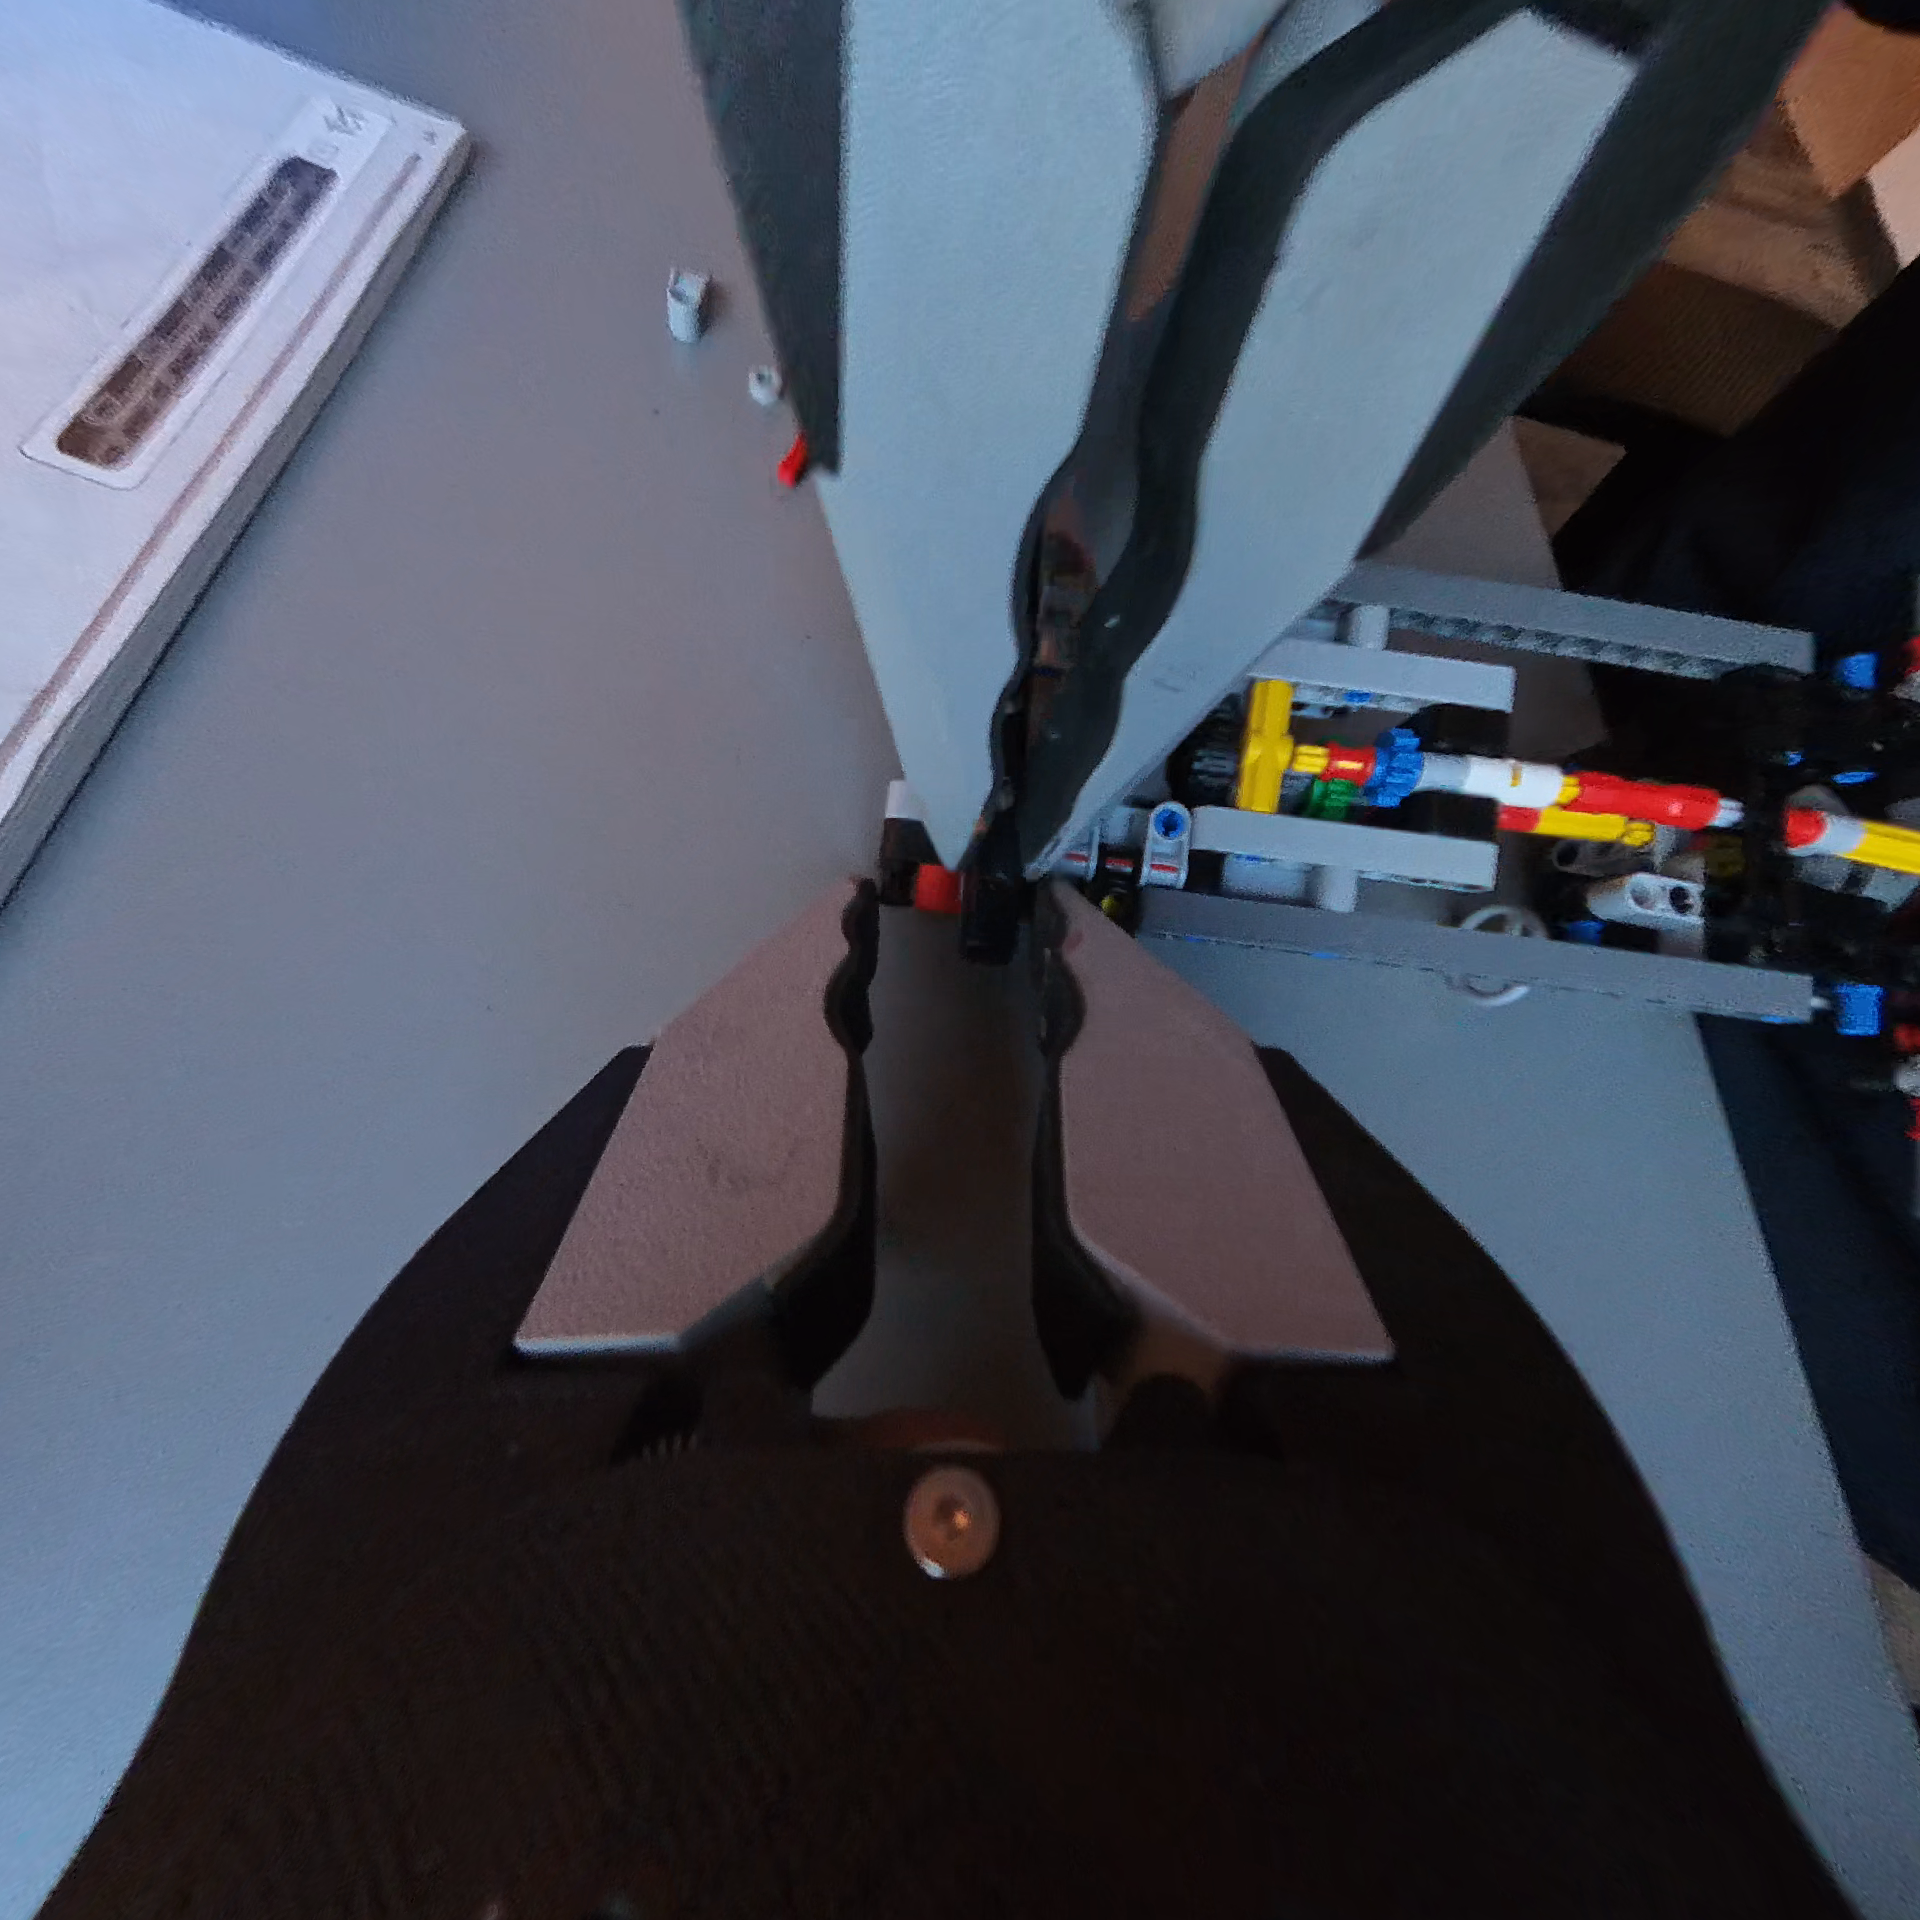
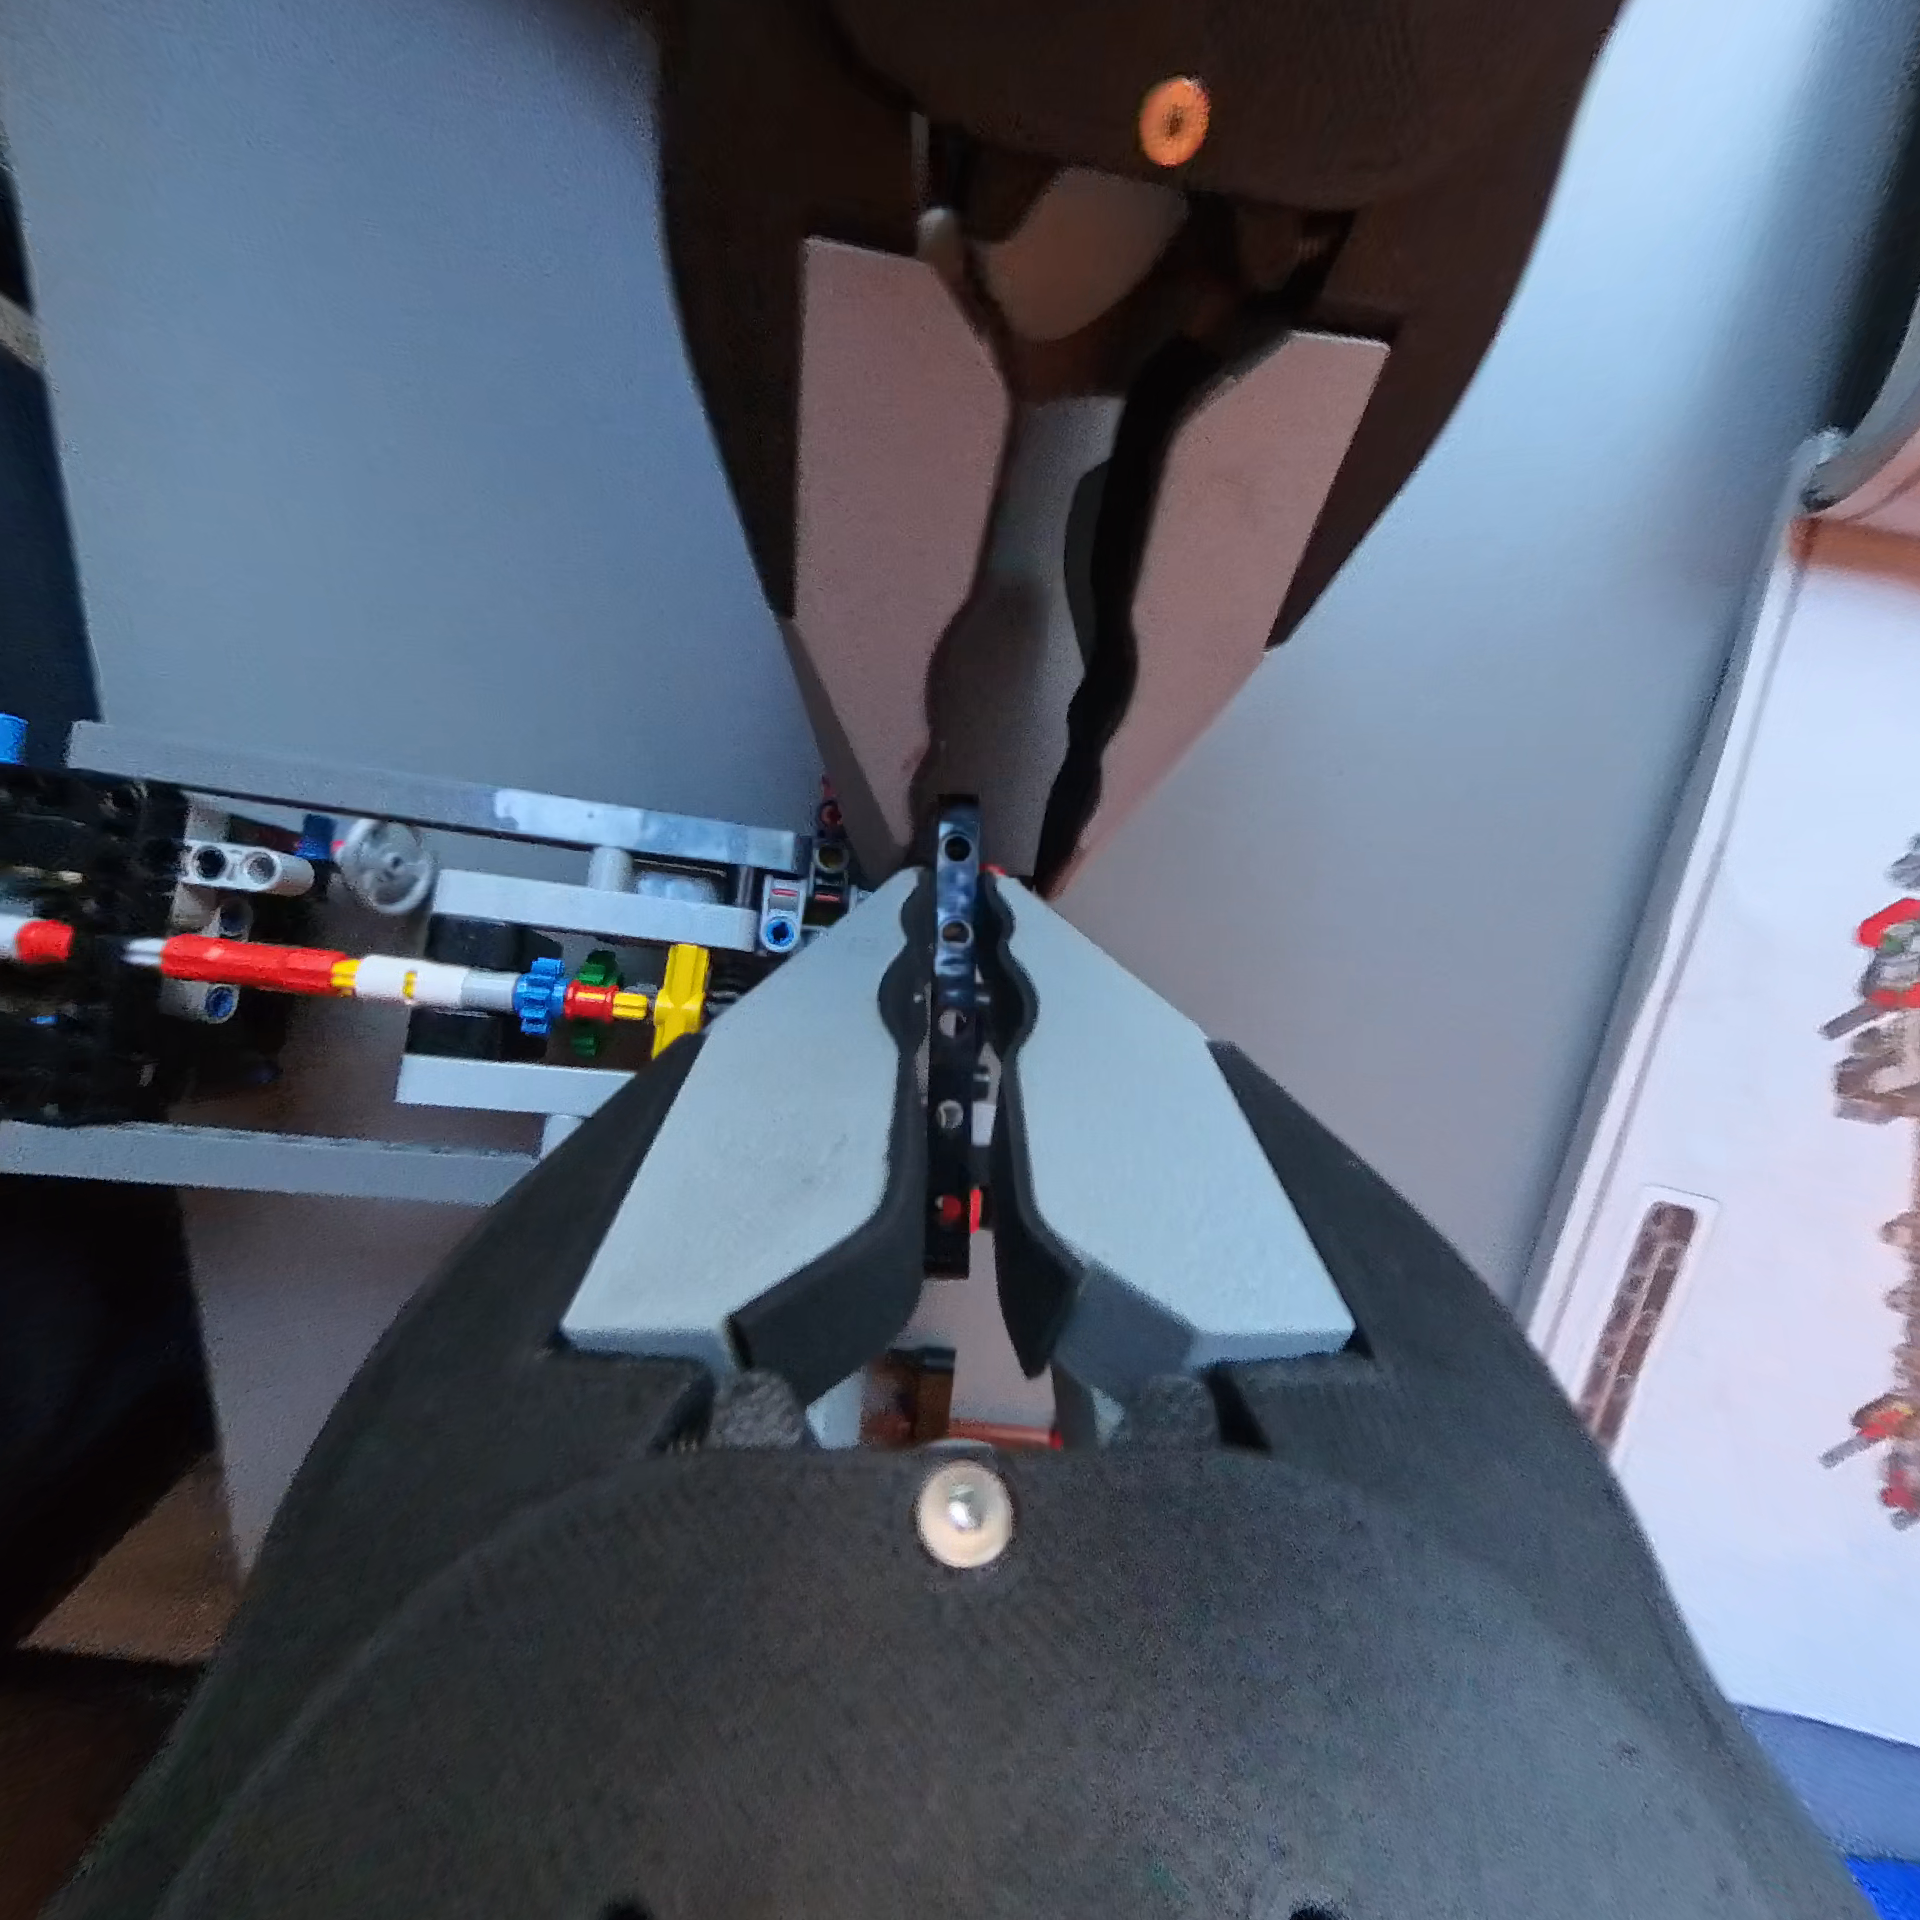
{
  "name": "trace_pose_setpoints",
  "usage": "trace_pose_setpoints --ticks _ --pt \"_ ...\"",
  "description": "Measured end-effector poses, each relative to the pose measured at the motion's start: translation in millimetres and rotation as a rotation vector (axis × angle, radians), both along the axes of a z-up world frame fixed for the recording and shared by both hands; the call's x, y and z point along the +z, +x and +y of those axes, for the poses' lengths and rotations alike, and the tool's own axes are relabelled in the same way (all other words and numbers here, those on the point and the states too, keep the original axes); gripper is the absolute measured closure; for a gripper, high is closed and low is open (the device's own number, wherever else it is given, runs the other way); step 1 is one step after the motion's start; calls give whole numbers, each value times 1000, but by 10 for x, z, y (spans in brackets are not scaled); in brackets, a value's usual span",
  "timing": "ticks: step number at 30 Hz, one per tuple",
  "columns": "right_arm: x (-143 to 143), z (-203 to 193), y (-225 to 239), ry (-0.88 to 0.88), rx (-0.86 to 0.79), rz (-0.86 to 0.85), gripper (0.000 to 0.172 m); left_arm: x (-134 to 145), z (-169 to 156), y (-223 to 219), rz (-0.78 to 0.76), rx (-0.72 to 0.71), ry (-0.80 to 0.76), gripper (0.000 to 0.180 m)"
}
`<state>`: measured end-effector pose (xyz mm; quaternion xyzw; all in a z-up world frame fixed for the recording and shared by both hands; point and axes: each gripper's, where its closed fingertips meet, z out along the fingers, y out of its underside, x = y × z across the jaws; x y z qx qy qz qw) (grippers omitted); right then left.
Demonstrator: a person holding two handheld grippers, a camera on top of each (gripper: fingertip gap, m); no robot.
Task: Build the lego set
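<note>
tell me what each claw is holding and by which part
Right claw grips a black holed beam by its flat sides, along its length. Left claw holds nothing.

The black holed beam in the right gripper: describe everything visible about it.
The black holed beam is a narrow, glossy plastic construction-toy strip with a row of round holes along its length and a red pin near its rear end. It lies lengthwise between the right gripper's black wavy pads, which press on both its sides. Its front end pokes past the fingertips into the gap of the open left gripper, beside the grey brick frame.
</note>
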<state>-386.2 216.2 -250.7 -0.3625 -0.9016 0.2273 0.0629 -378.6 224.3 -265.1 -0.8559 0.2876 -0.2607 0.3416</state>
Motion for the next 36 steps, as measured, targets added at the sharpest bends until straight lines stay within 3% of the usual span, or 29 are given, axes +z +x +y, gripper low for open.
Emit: trace_pose_setpoints --ticks 1,2,8,11,16,19,32,36 --pt "3 30 12 -5 -9 -23 167 19 6 -1 0 4 22 156" --pt "19 64 19 3 -9 -25 167 125 28 26 -45 7 77 178" --pt "32 97 -5 -15 -53 15 167 149 45 1 -82 23 62 175" --pt "100 169 -37 -57 -105 54 167 216 44 -37 -155 25 49 165" --pt "177 281 -52 -115 -179 124 167 99 59 -171 -92 38 0 145" --pt "233 317 -33 -165 -207 137 167 115 98 -188 -138 33 -30 139" --pt "320 319 110 -218 -283 142 167 223 190 -31 -242 -101 -50 139" --pt "248 269 140 -201 -273 116 167 243 187 52 -240 -176 -33 150"
